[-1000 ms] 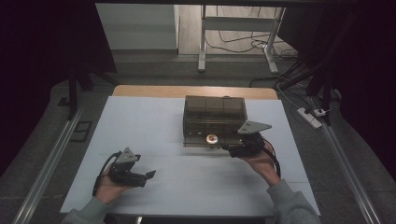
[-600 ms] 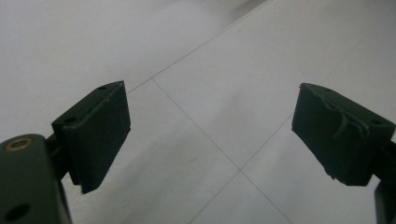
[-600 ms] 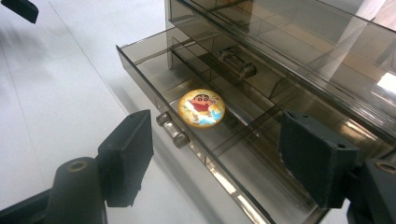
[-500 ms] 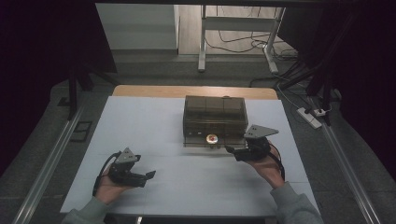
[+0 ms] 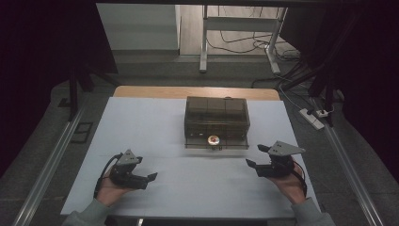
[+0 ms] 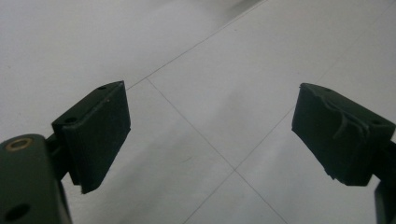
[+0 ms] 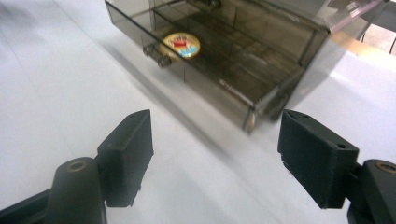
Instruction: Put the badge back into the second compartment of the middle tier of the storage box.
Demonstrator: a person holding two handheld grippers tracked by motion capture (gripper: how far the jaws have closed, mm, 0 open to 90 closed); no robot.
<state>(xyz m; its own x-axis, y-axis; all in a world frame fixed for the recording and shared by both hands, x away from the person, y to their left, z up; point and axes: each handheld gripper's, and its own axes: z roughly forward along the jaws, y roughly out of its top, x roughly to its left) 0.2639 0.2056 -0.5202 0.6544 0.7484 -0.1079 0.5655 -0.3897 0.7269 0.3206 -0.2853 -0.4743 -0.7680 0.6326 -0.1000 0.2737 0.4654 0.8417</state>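
A white table (image 5: 141,122) spans the frame's middle. Top centre stands a metal desk frame (image 5: 203,42), cables (image 5: 235,44) beneath (loosely tangled). A power strip (image 5: 312,117) lies at right.

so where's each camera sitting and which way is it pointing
High view: fixed above the person's side, looking forward and down on the table; both forearms, left gripper and right gripper show.
Left gripper view: rides the left gripper, looking along its open jaws at bare table.
Right gripper view: rides the right gripper, jaws open, facing the smoky plastic drawer box.
Shared: high and right gripper views both show the round sticker-like disc in the open drawer.
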